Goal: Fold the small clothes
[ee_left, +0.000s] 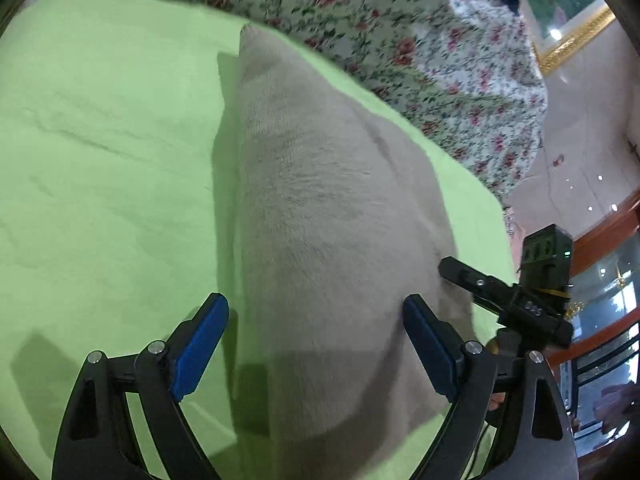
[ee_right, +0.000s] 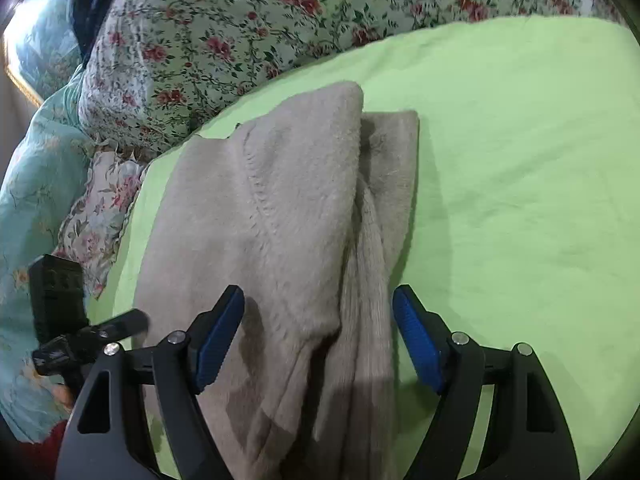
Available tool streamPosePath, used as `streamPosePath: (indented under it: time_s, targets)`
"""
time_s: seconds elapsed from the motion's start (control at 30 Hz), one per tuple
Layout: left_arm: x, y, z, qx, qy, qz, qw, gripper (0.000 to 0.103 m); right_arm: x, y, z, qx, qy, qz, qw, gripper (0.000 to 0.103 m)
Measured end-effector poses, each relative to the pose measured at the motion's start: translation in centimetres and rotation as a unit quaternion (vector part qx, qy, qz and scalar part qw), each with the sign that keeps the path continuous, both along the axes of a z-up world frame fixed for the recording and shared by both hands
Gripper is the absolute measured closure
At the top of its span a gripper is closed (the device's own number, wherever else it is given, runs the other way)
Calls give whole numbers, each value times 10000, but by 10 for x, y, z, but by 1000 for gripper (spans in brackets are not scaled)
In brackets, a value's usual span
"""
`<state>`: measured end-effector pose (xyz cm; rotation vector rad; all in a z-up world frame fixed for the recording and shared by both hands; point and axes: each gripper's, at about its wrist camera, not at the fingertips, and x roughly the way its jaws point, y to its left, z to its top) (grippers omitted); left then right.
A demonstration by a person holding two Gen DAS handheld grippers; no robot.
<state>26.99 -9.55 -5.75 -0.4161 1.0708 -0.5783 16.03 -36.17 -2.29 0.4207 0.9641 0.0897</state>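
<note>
The left gripper (ee_left: 316,334) hovers with its blue-padded jaws spread wide, gripping nothing, over the near end of a beige fuzzy garment (ee_left: 320,208) that lies folded lengthwise on a lime-green sheet (ee_left: 100,140). The right gripper (ee_right: 318,332) is equally wide apart and empty, poised above the same knit piece (ee_right: 272,216), where one layer is doubled over another along the right-hand side (a ribbed edge peeks out beneath). Beyond the green sheet a floral quilt (ee_right: 240,20) is bunched up, with a pale turquoise bedcover (ee_right: 32,184) next to it. In the left view the other gripper's black body (ee_left: 516,300) shows just off the garment's right edge.
</note>
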Motion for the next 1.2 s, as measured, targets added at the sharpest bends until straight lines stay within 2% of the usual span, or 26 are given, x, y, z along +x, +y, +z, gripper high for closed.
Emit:
streamPosePath:
  time_s: [0.03, 0.07, 0.1, 0.13, 0.17, 0.2, 0.27, 0.37, 0.53, 0.7, 0.8, 0.93, 1.0, 1.1, 1.2]
  targets:
    - [4, -4, -6, 17, 50, -26, 10000, 13, 3, -1, -3, 43, 48, -8, 10000, 26]
    - [7, -6, -10, 8, 76, -46, 10000, 15, 7, -2, -8, 124, 128, -7, 9998, 31]
    - [10, -10, -14, 25, 90, -59, 9999, 19, 9, -2, -12, 191, 165, 5, 9997, 47]
    - [11, -14, -16, 66, 41, -103, 9999, 25, 11, -2, -17, 328, 216, 41, 9992, 51]
    - [11, -16, -15, 42, -34, -192, 9998, 40, 12, 1, -20, 349, 256, 27, 9991, 55]
    - [10, -20, -13, 91, -117, -246, 9996, 43, 11, 3, -19, 270, 230, 39, 9994, 62]
    - [4, -25, -3, 287, -375, -320, 9984, 50, 7, 11, -10, 197, 118, 77, 9997, 66]
    - [-8, -16, 12, 272, -505, -345, 9978, 56, 0, 21, 6, 282, -97, 105, 9995, 69]
    - [-48, 37, 49, 352, -898, -249, 9950, 57, -13, 66, 28, 451, -417, 554, 9966, 69]
    - [-86, 95, 67, 570, -1052, 10, 9928, 57, -18, 126, 21, 656, -529, 1106, 9903, 69]
    - [-105, 125, 57, 682, -968, 179, 9928, 57, -16, 150, 7, 782, -415, 1261, 9881, 69]
    - [-113, 151, 19, 764, -516, 381, 9950, 54, -16, 171, -17, 529, -128, 1324, 9897, 69]
    - [-116, 150, 7, 802, -447, 453, 9947, 46, -18, 172, -26, 366, -42, 1273, 9912, 67]
    - [-127, 155, 9, 748, -540, 522, 9944, 39, -20, 168, -29, 343, 26, 1197, 9922, 59]
    - [-138, 162, 17, 761, -619, 583, 9935, 37, -24, 161, -22, 319, 79, 1062, 9938, 54]
